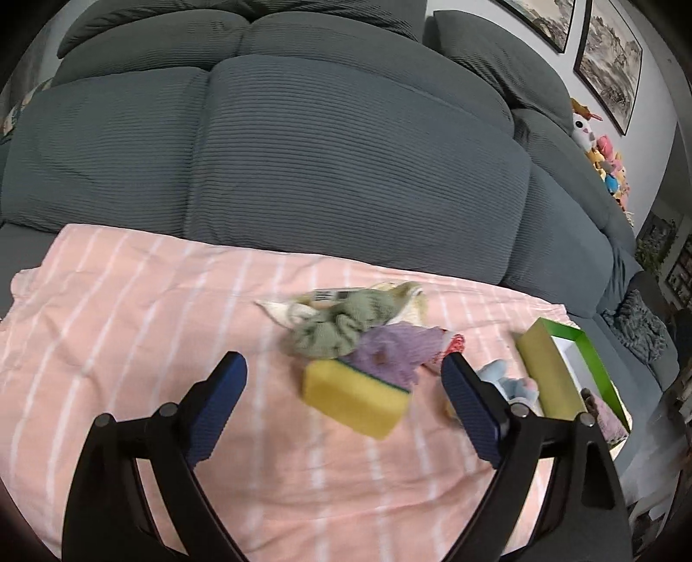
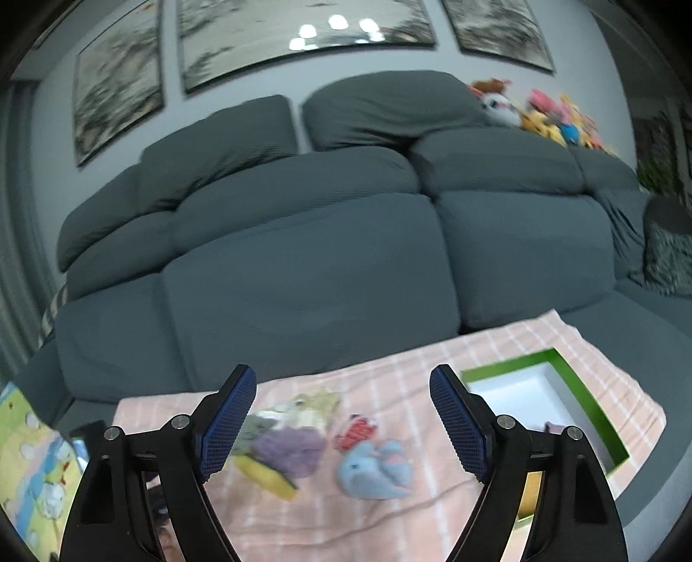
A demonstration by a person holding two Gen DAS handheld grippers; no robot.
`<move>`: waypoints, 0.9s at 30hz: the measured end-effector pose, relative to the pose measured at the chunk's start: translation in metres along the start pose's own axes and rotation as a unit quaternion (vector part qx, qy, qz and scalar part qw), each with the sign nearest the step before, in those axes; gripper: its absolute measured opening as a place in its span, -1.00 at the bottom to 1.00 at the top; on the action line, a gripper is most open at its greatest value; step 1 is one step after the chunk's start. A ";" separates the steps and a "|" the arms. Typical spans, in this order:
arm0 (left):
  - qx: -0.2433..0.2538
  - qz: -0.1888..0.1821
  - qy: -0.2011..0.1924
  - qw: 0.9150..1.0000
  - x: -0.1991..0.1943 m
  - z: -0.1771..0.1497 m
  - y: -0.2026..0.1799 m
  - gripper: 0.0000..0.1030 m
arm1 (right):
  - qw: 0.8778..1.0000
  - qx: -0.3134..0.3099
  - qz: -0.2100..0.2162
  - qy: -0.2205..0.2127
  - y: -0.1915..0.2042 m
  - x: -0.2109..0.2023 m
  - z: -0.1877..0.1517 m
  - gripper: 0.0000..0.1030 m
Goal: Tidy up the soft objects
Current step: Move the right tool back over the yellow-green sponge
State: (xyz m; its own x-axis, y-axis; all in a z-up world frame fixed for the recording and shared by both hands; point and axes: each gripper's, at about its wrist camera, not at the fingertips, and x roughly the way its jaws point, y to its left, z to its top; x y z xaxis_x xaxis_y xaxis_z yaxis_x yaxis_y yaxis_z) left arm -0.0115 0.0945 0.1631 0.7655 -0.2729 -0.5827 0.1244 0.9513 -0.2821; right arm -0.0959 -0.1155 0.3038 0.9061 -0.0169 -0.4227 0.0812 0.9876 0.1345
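Observation:
A pile of soft things lies on a pink striped cloth on the sofa seat: a yellow sponge, a green knitted piece, a purple fluffy piece, a red patterned bit, a cream cloth and a blue plush toy. A green box with a white inside stands open at the right, with a purple item in it. My left gripper is open above the cloth, the sponge between its fingers. My right gripper is open above the pile.
The grey sofa's back cushions rise behind the cloth. Several plush toys sit on the sofa back at the right. A patterned mat lies at the left. Framed pictures hang on the wall.

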 end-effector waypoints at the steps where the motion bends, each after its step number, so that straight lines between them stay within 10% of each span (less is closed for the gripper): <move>1: 0.001 0.003 -0.001 1.000 -0.003 0.001 0.005 0.77 | 1.000 -0.007 0.005 -0.001 0.011 -0.003 0.000 0.62; 14: -0.045 0.010 0.007 0.999 -0.006 0.005 0.057 0.78 | 0.994 -0.091 0.062 0.000 0.104 0.002 -0.008 0.62; 27: -0.031 0.050 0.096 0.994 0.064 -0.014 0.049 0.78 | 0.979 -0.066 0.074 0.176 0.065 0.172 -0.084 0.42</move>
State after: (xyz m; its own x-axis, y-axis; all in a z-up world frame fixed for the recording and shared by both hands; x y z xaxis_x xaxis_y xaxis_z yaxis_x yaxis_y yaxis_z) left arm 0.0346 0.1217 0.1008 0.6362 -0.2054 -0.7437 0.0096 0.9659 -0.2586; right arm 0.0306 -0.0415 0.1640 0.7023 0.1605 -0.6936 -0.1155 0.9870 0.1115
